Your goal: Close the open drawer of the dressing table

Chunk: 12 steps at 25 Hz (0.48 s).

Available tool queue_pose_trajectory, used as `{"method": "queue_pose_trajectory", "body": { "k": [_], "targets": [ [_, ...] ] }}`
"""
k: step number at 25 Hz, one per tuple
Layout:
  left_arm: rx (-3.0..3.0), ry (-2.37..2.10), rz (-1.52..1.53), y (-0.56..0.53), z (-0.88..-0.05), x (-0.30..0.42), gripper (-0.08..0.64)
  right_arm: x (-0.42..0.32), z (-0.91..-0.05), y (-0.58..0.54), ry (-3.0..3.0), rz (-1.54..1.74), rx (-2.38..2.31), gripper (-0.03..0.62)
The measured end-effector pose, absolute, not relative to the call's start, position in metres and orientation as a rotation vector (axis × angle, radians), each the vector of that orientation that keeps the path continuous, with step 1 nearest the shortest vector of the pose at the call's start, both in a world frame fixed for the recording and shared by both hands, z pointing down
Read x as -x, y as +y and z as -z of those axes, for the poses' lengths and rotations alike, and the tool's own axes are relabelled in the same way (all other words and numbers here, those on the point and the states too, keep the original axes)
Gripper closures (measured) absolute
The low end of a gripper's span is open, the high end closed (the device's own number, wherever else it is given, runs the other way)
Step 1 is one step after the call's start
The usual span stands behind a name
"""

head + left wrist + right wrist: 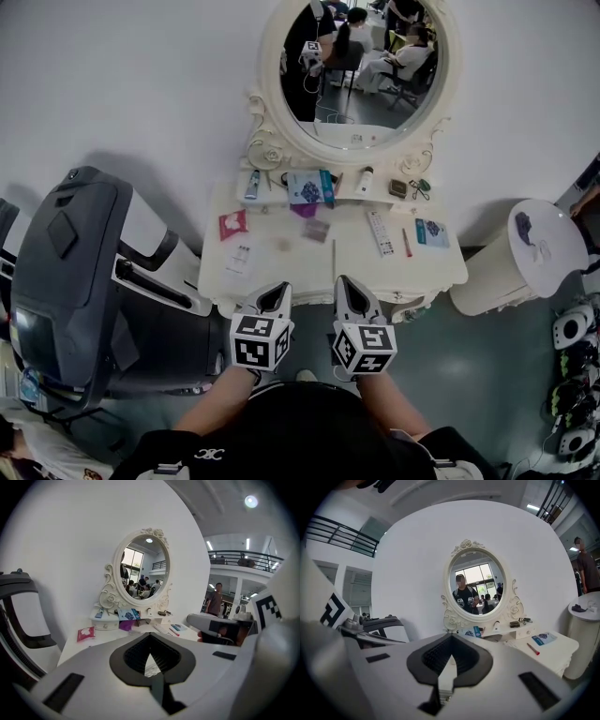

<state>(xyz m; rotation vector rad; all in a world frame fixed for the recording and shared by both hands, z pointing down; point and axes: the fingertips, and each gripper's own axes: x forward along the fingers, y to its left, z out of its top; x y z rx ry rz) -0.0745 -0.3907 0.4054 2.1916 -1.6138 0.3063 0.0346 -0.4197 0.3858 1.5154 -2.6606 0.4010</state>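
Both forearms (223, 401) stretched forward side by side. The left gripper (279, 291) and right gripper (342, 281) pointed ahead, jaws together on nothing

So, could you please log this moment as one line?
left gripper: shut, empty, at front edge of white ornate dressing table | right gripper: shut, empty, alongside | contact: cannot tell

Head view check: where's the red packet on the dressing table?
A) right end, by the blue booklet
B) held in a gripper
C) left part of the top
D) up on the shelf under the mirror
C: the red packet lies flat on the left part of the dressing table top, below the mirror shelf and well apart from the blue booklet at the right end.
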Motion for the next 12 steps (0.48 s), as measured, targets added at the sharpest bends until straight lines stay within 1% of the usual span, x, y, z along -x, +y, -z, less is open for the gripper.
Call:
{"method": "queue_pose_trajectory", "body": {
  "k": [12],
  "targets": [
    [-2.227, -1.556, -0.327, -0.383, -0.408, 0.068, 0.56, -0.038, -0.393, -0.403, -2.629, -0.44, -1.555, 0.583]
  ]
}}
